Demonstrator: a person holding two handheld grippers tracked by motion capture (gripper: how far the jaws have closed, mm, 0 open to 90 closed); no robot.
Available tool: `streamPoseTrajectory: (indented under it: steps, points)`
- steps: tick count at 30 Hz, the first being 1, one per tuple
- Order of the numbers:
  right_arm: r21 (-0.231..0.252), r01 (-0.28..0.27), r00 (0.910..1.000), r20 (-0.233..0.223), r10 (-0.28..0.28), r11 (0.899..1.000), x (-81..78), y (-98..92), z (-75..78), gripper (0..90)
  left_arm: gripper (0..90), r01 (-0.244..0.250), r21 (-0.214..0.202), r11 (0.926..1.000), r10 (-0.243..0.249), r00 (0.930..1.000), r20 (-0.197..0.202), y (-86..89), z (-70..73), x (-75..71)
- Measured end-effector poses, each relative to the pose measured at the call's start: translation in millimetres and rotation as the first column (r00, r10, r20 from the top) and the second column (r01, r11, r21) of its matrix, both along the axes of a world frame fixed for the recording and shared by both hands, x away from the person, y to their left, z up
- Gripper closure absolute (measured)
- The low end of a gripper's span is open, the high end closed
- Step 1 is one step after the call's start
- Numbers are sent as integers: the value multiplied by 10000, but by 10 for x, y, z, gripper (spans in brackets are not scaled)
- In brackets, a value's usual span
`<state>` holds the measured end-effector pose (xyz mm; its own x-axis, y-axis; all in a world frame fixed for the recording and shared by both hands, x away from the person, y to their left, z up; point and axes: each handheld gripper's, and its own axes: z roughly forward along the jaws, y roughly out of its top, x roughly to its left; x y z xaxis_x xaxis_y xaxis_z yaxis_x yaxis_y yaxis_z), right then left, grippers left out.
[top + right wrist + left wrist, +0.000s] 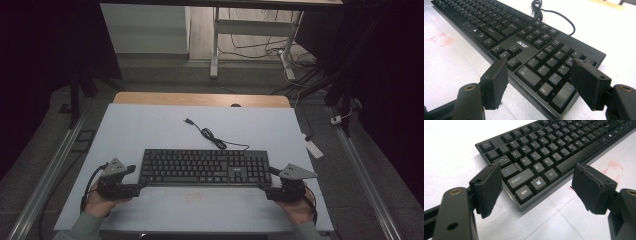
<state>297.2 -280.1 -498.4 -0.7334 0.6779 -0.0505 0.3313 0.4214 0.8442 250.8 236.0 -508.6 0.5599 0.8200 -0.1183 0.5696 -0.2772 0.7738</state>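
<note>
Pre-grasp: left gripper (142, 185) at keyboard's (205, 167) 8 o'clock corner, right gripper (262, 186) at 4 o'clock, both spread wide, empty; next, pinch both corners.

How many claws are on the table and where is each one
2. The left claw sits open at the near-left corner of the keyboard; the right claw sits open at its near-right corner, by the number pad.

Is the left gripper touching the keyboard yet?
Cannot tell. In the left gripper view the left gripper stands open around the keyboard corner, but whether a pad meets its edge is unclear.
</note>
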Motion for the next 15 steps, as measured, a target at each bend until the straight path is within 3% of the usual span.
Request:
streamPoseTrajectory:
  steps: [4,15]
  points:
    - [125,-8,10000,16,8,9999,-1,14,1,303,246,0,15,10000,0,10000,30,3,9,-14]
    - [-99,54,10000,75,-53,9999,-22,50,-2,303,247,36,39,10000,-36,9999,152,3,28,-4]
